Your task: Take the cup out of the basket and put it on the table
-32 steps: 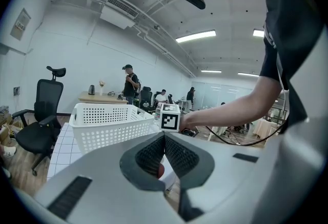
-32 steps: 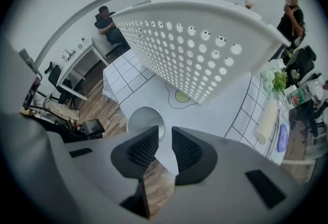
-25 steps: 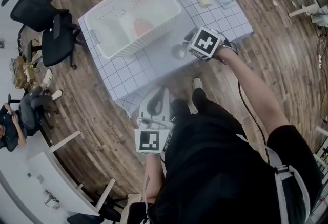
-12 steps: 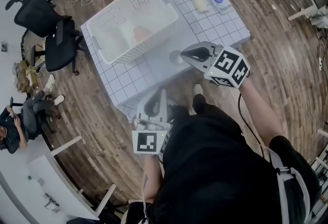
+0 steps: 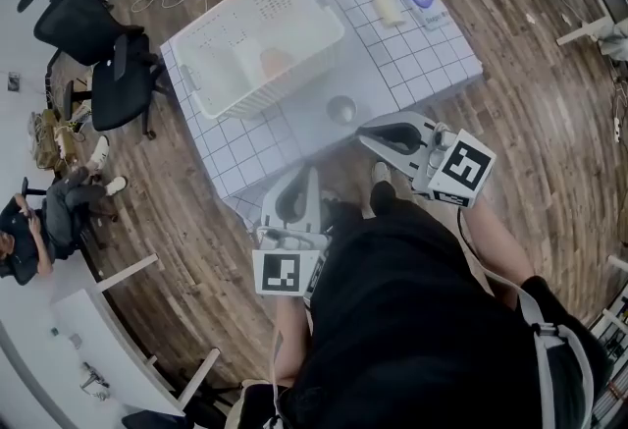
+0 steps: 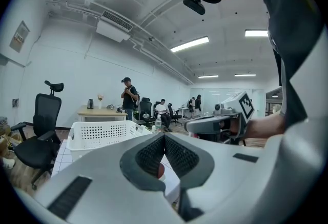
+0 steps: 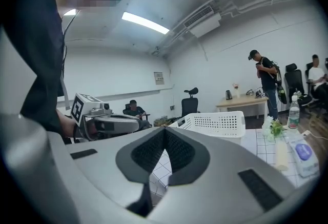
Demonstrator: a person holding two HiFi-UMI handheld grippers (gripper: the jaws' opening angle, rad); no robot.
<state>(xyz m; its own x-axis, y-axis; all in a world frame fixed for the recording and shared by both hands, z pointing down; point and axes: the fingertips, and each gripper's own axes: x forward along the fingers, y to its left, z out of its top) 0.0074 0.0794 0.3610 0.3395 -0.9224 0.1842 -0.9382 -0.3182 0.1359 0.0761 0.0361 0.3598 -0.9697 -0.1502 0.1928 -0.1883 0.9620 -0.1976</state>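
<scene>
- Basket [image 5: 260,44]: white, on the left part of the tabletop [image 5: 422,59]. An orange thing [image 5: 276,58] lies inside. No cup is in it.
- Left gripper [image 5: 312,172]: held low by the person's body, off the front edge of the tabletop. Jaws clenched on nothing. Judgement: it has no job in this step and is best kept parked there, clear of the basket rim.
- Cup [image 5: 340,109]: on the tabletop, just in front of the basket and apart from it, near the front edge. It appears upright, mouth up. Neither gripper touches it. Judgement: the placing looks done; what remains is to leave it undisturbed.
- Right gripper [image 5: 365,134]: near the cup, on its right, over the tabletop's front edge. Jaws clenched and empty, confirmed in the right gripper view.
- Judgement: do this well by taking any further move of the right gripper up and away from the cup, never low across it. The cup sits close to the edge, so a nudge could tip it off.
</scene>
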